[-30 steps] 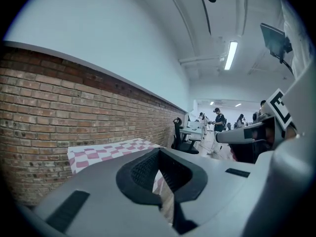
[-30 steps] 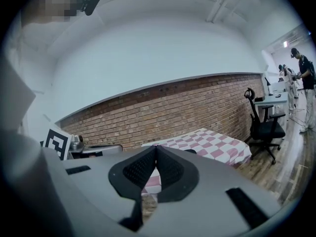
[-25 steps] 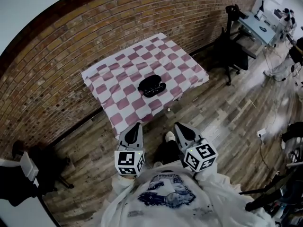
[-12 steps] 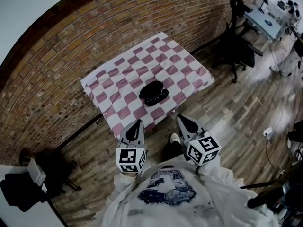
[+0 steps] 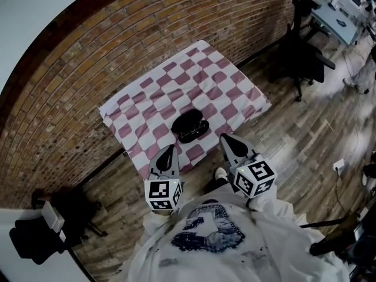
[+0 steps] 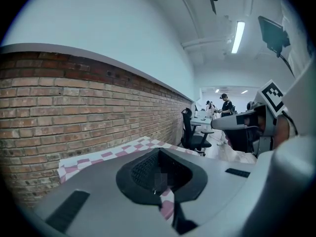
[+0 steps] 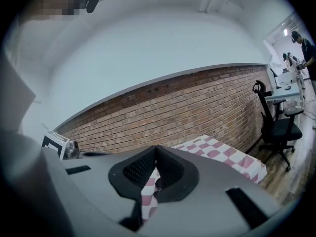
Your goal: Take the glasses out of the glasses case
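Your left tongs [image 5: 168,151] and right tongs [image 5: 227,140] are both closed on nothing, just below centre frame. The black glasses case [image 5: 190,126] lies mid-frame on the checkered desk [image 5: 153,93].

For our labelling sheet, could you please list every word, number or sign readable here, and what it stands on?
No words or numbers can be read.
Left cube, on the left gripper: black-and-white square marker, no letters.
Right cube, on the right gripper: likewise a marker pattern only.
Shirt print: blue graphic, too blurred to read.
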A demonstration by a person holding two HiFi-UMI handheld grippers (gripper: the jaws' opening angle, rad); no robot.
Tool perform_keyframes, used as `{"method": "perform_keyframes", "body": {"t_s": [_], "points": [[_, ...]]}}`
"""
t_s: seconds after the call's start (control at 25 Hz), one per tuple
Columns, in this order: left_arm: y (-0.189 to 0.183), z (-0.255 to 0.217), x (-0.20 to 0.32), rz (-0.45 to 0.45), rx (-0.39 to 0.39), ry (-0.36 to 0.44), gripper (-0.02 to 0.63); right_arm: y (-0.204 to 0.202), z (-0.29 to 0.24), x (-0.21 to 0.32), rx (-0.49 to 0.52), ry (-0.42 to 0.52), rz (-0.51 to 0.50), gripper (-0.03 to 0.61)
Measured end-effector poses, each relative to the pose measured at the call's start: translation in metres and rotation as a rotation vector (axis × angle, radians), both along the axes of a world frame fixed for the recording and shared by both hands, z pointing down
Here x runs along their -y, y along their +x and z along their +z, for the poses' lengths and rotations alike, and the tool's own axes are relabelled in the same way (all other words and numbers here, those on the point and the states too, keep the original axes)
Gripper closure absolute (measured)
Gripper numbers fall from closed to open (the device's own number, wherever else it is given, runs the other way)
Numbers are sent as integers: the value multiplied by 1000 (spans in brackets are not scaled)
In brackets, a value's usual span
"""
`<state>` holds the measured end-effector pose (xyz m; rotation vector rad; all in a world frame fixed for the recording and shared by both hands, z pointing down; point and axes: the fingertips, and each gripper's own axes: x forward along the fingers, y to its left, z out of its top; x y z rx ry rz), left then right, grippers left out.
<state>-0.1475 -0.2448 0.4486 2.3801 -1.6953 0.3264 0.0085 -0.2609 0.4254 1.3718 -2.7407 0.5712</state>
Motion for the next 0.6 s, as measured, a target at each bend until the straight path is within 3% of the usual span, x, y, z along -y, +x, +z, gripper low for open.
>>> {"method": "perform_keyframes", "body": {"t_s": [0.6], "points": [[25,10,85,-53,57,-25,606,33,2,96,31,-1,-51,565]]}}
